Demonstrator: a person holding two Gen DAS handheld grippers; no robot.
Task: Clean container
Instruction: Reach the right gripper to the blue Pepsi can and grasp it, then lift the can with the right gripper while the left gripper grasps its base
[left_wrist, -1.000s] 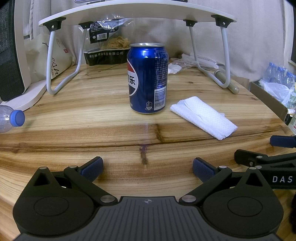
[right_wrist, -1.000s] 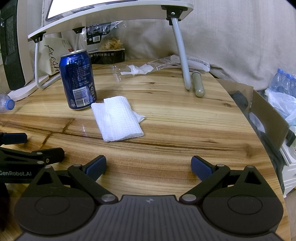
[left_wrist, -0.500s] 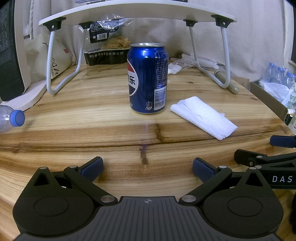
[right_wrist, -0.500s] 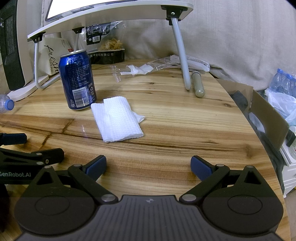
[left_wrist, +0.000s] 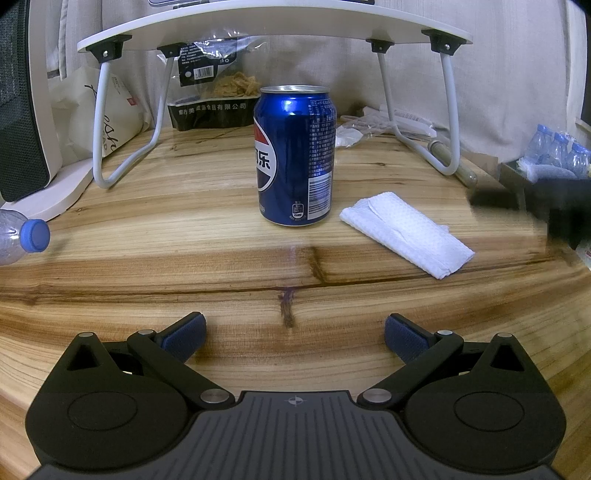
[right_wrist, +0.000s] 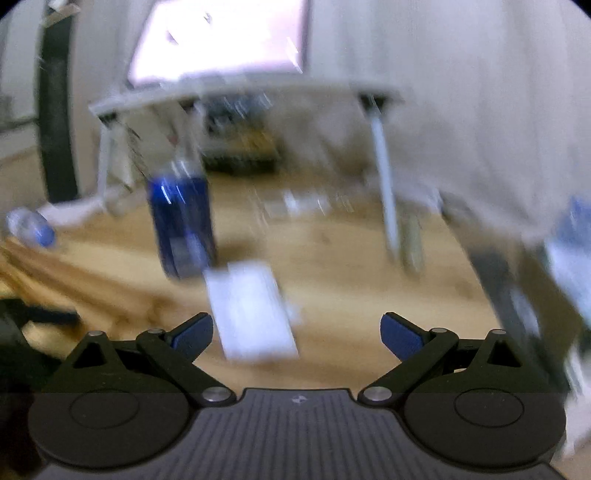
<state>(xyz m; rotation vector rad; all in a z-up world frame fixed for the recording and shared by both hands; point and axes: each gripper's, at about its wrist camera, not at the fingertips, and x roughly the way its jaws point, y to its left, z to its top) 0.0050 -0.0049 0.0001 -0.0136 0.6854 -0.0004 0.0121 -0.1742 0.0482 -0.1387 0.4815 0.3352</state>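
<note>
A blue Pepsi can (left_wrist: 295, 155) stands upright on the round wooden table (left_wrist: 184, 266). A folded white paper towel (left_wrist: 406, 232) lies flat just right of the can. My left gripper (left_wrist: 293, 338) is open and empty, low over the table's near edge, well short of the can. My right gripper (right_wrist: 295, 336) is open and empty; its view is motion-blurred, with the towel (right_wrist: 251, 310) just ahead between its fingers and the can (right_wrist: 183, 225) to the left. The right gripper shows as a dark blur (left_wrist: 535, 206) at the right of the left wrist view.
A white folding lap desk (left_wrist: 273, 40) stands over the back of the table, with a snack bag (left_wrist: 218, 107) behind the can. A plastic bottle (left_wrist: 22, 240) lies at the left edge. A dark fan (left_wrist: 18, 118) stands at far left. Water bottles (left_wrist: 557, 151) are off the table, right.
My right gripper has lifted and swung forward toward the towel, blurring its view; the towel now sits between its fingers. The left gripper, can and towel have not moved.
</note>
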